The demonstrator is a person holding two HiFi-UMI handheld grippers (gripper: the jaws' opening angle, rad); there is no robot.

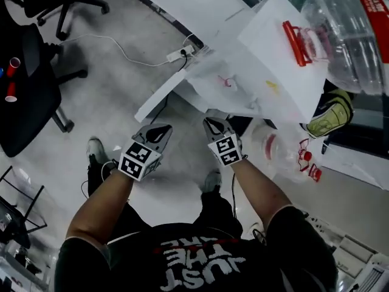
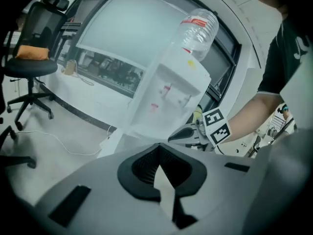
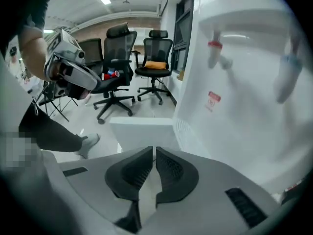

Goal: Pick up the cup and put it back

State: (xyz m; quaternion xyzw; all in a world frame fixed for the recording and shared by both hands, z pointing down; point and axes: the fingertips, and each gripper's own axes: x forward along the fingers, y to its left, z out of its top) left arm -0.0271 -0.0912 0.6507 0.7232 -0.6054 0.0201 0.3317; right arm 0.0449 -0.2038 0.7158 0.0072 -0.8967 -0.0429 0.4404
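Two small red cups (image 1: 12,72) rest on a black office chair at the far left of the head view; the right gripper view shows them far off (image 3: 111,75). My left gripper (image 1: 159,129) (image 2: 159,150) is shut and empty. Beside it my right gripper (image 1: 213,123) (image 3: 154,151) is also shut with nothing in it. Both point down at the base of a white water dispenser (image 1: 267,66) (image 2: 166,97) (image 3: 244,92) with a clear bottle (image 1: 346,35) on top. Neither gripper touches the dispenser. No cup is near the jaws.
A power strip with a white cable (image 1: 182,53) lies on the grey floor behind the dispenser. Black office chairs (image 3: 151,62) stand further off, one with an orange cushion (image 2: 32,52). The person's shoes (image 1: 94,148) are below the grippers.
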